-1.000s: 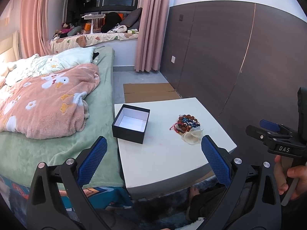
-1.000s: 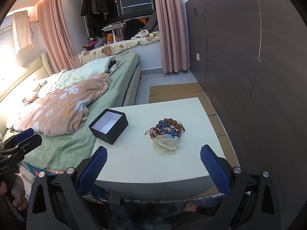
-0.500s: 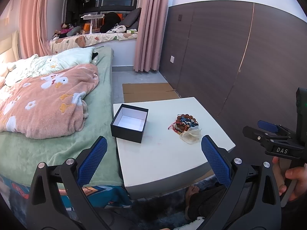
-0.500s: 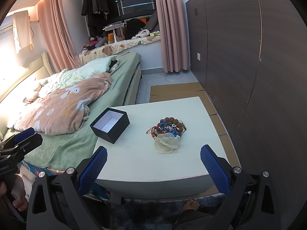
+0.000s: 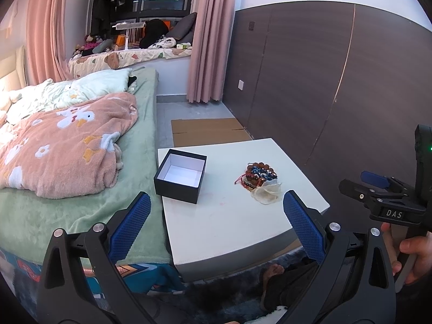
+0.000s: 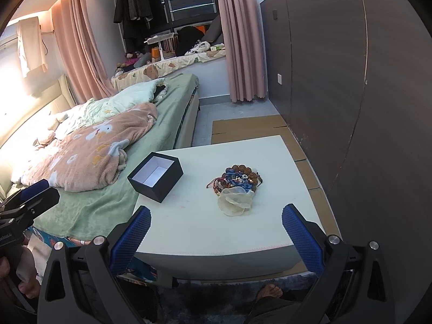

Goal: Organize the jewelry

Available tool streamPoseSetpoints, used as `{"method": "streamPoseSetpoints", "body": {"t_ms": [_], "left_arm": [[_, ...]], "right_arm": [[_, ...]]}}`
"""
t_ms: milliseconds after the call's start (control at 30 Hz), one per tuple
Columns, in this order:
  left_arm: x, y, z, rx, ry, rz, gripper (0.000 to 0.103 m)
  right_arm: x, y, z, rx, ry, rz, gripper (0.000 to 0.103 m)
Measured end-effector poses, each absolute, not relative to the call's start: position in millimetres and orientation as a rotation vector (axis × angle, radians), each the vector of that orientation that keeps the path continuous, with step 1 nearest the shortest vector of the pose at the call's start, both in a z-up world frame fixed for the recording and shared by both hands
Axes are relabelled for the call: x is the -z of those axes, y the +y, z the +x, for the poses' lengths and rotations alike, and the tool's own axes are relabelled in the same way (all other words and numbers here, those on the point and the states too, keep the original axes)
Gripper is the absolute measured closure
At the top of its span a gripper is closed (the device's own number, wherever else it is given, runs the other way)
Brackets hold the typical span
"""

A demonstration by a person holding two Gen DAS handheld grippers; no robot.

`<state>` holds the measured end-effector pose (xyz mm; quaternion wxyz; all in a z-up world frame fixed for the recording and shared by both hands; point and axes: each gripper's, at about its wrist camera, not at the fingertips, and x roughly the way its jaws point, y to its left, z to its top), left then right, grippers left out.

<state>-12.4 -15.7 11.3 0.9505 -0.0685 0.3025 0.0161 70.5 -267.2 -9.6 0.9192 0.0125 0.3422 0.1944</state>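
Note:
A pile of beaded bracelets (image 5: 258,174) with a cream fabric flower (image 5: 266,191) lies on the white table (image 5: 229,221), right of centre. It also shows in the right wrist view (image 6: 237,179). An open black box (image 5: 181,178) with a white, empty inside stands at the table's left; it also shows in the right wrist view (image 6: 156,176). My left gripper (image 5: 216,224) is open and empty before the table's near edge. My right gripper (image 6: 214,229) is open and empty, also short of the near edge.
A bed with a pink blanket (image 5: 62,145) adjoins the table's left side. A dark panelled wall (image 5: 337,81) runs along the right. Flat cardboard (image 5: 208,131) lies on the floor beyond the table. A bare foot (image 6: 268,291) rests under the table's near edge.
Both views have shifted only slightly; the grippers stay open and hover short of the table. Nothing on the table has moved.

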Motion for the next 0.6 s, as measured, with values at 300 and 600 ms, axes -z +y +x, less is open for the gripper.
{"method": "streamPoseSetpoints", "body": {"t_ms": [300, 600], "left_arm": [[-12.3, -18.5, -12.9, -0.035, 0.612, -0.141, 0.005], [-9.5, -22.3, -4.8, -0.021, 0.624, -0.148, 0.005]], "right_arm": [[14.5, -272.0, 78.2, -0.405, 0.733, 0.041, 0.008], [16.0, -273.8, 80.3, -0.399, 0.730, 0.042, 0.008]]}}
